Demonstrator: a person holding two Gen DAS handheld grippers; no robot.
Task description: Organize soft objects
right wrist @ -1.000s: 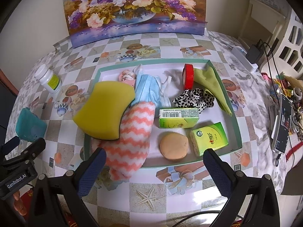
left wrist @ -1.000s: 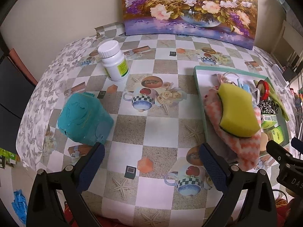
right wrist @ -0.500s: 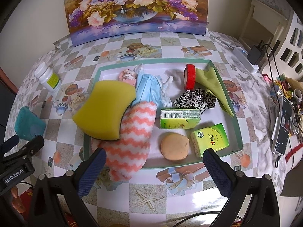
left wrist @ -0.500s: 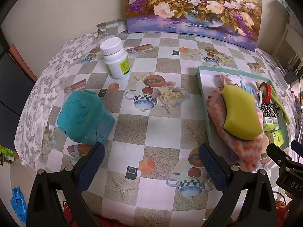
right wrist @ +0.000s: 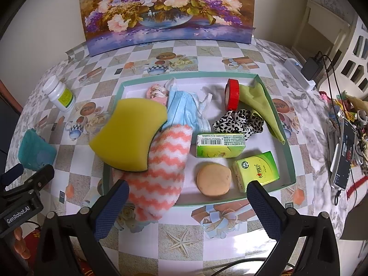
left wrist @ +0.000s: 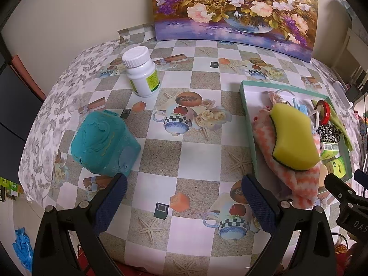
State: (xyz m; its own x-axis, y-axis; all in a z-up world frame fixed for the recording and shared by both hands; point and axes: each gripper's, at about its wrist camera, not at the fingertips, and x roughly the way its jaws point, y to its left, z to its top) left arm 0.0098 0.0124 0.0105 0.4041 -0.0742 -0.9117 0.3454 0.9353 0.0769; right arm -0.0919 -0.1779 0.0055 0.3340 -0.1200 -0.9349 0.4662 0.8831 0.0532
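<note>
Left wrist view shows the left tool spread wide above the near edge of the bench, its blue-padded fingers holding and touching nothing. A teal soft block sits on the bench just beyond the left finger, toward the bench's left edge, and a white pill bottle with a yellow-green label stands farther back; its print is too small to read.

Right wrist view shows the right tool equally wide, empty, over the near edge of the green-rimmed tray. The soft things are gathered in that tray. A yellow sponge lies tilted over the tray's left rim, resting on an orange-and-white zigzag cloth whose end spills over the tray's near rim onto the bench, close to the left finger. Behind them are a blue face mask and a small pink floral piece. A red tape roll stands on edge beside a green cloth along the right rim, with a leopard-print scrunchie in front. Two green tissue packs and a round peach puff lie near the near rim; one pack shows a barcode, the other a logo with Chinese characters too small to read.

The other tool's body, at the left edge of this view, carries a plate reading "GenRobot.AI". A flower painting leans against the wall at the bench's far edge.
</note>
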